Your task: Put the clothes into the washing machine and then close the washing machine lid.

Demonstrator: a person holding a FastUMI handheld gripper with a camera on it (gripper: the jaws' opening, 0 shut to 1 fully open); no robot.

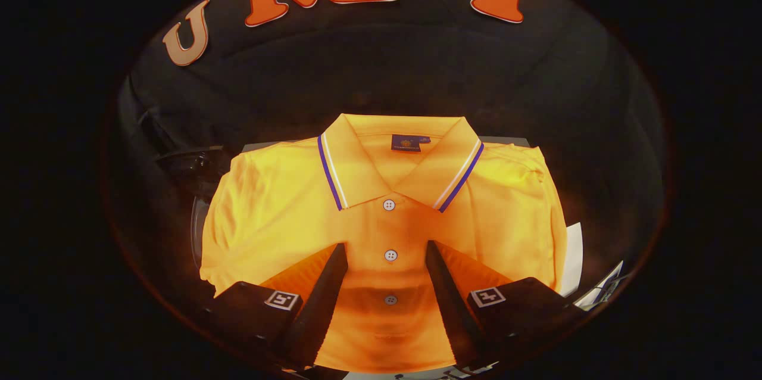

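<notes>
A folded yellow polo shirt (pixel 381 219) is seen laid flat on a pale surface (pixel 572 258), directly under and ahead of the gripper (pixel 386 252); its collar (pixel 393 162), edged with blue and white stripes, is turned away from the fingers, towards the booth's wall; the gripper is held released, its fingers spread to either side of the button placket, with nothing grasped; a white button (pixel 390 255) is seen between the fingertips.
</notes>
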